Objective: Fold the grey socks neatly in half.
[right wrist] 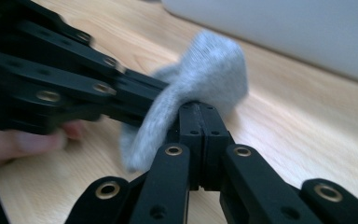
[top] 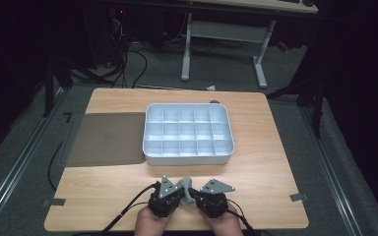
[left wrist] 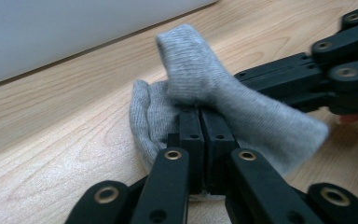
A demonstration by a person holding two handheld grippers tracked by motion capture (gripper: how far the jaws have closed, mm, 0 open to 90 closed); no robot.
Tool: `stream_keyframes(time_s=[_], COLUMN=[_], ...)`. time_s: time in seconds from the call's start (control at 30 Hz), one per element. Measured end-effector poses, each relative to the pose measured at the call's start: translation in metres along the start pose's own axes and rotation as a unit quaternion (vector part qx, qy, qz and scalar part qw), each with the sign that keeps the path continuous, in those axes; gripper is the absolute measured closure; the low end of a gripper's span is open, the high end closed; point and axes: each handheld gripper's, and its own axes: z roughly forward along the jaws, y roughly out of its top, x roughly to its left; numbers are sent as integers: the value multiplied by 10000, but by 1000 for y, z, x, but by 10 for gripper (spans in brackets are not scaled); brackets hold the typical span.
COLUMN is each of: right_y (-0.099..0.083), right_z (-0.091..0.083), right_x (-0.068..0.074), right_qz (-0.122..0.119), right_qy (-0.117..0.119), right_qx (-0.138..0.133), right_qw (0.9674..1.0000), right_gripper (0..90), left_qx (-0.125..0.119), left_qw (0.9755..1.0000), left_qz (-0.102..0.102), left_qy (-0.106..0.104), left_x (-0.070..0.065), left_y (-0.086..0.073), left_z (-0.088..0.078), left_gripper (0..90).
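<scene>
Sock (top: 186, 189), grey and knitted, pinched from both sides at the near edge of the desk (top: 103, 196), just short of the white compartment tray (top: 150, 147). Left claw (left wrist: 200, 114) clamped tight on the fabric, jaws pressed together with cloth bunched over the tips. Right claw (right wrist: 199, 109) likewise closed on the sock, reaching in from the opposite side, tips almost meeting the left claw's. Long axis of the sock hard to tell while crumpled; one end stands up between the two claws, the rest droops toward the desk. Both hands equally near, so probably a pull apart to stretch or fold, with the tray straight ahead beyond the grip.
</scene>
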Motion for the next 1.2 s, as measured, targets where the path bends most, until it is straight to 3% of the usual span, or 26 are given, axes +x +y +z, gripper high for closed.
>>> stream_keyframes(time_s=[0.23,0.67,0.9,1.03,1.2], right_y=[-4,-8,-9,-9,-10], right_z=[0,-2,-2,-2,-2], right_x=[-5,-12,-13,-13,-13], right_qz=[-20,51,51,46,39], right_qy=[-4,-87,-87,-81,-102], right_qx=[-37,4,19,36,12], right_qw=[10000,9999,9999,10000,9999], right_gripper=[900,888,884,883,881], left_qx=[-18,-423,-607,-699,-541], left_qw=[10000,9984,9972,9958,9948], left_qz=[28,-316,-410,-582,-840], left_qy=[-15,-224,-153,-117,-193], left_x=[-1,6,11,19,26], left_y=[0,0,2,2,-5], left_z=[0,-10,-17,-22,-23], left_gripper=[883,787,785,714,642])
